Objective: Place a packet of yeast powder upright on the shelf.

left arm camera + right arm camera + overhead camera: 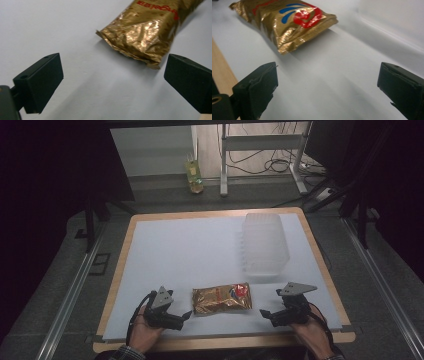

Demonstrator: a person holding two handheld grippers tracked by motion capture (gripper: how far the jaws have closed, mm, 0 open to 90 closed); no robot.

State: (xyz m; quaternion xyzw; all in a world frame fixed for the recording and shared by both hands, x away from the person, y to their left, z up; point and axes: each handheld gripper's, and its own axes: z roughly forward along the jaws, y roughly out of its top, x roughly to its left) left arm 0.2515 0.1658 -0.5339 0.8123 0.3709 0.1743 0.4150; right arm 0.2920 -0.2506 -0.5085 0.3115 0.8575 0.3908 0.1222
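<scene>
near the front edge of the white sheet [200,245], between the two grippers, a gold foil snack bag [221,298] is seen lying flat, its long side running left to right. red and blue print is shown on its right half, and crumpled sealed ends are caught in both gripper views [147,32] [287,22].

just to the bag's left, the left gripper [183,318] is held low over the sheet, pointed rightward at the bag's near left corner; its jaws are spread wide and nothing is held between them. in the left gripper view the bag's sealed end is seen just ahead of the gap, not touched by either pad. the left hand [146,330] is wrapped around the body from below, wrist entering at the bottom edge, a checked cuff just visible.

on the other side, the right gripper [265,315] is aimed leftward at the bag, a little apart from it, jaws likewise wide open and empty. the right hand [311,330] is closed around the handle, forearm angled in from the lower right.

further back, a translucent plastic container [265,245] is stood on the sheet's right far part. the wooden table [117,285] edge is shown around the sheet.
</scene>
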